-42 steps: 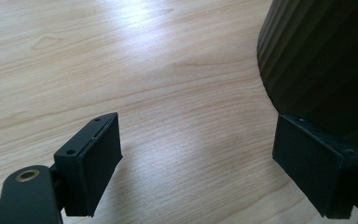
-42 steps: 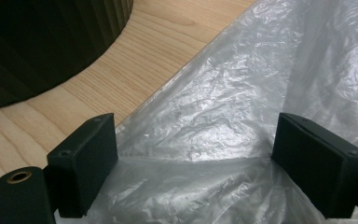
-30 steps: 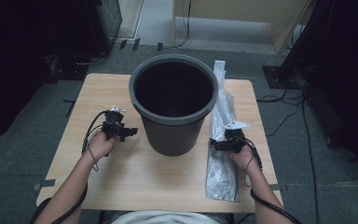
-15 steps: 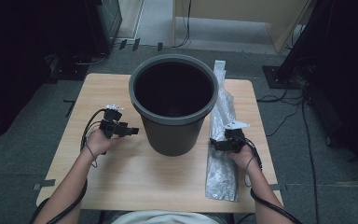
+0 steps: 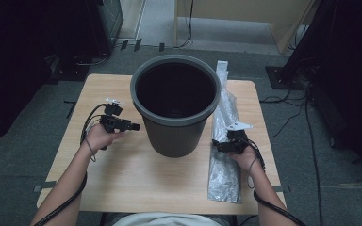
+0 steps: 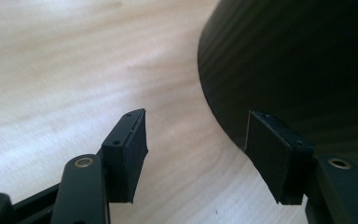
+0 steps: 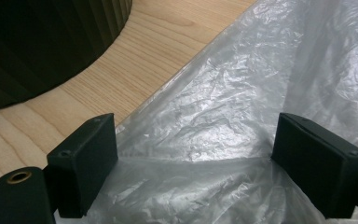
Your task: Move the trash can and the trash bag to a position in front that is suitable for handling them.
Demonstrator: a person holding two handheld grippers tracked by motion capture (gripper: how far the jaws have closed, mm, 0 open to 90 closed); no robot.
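A dark grey plastic bin (image 5: 175, 106) stands upright in the middle of the wooden table (image 5: 122, 174). A long clear plastic bag (image 5: 226, 141) lies flat along the table's right side, beside the bin. My left gripper (image 5: 134, 126) is held left of the bin, pointing at its wall, open with nothing between its jaws (image 6: 196, 154); the bin's ribbed wall (image 6: 298, 70) is just beyond. My right gripper (image 5: 215, 145) hovers over the bag, open, with the crinkled plastic (image 7: 223, 116) lying between and under its jaws.
The bin's wall (image 7: 46, 42) rises close to the left of my right gripper. The table's edges are near on all sides, with grey floor around. Cables (image 5: 287, 103) and dark equipment stand on the floor beyond.
My left gripper has shifted slightly, staying near the bin's left wall. The right gripper stays over the bag, hardly moved.
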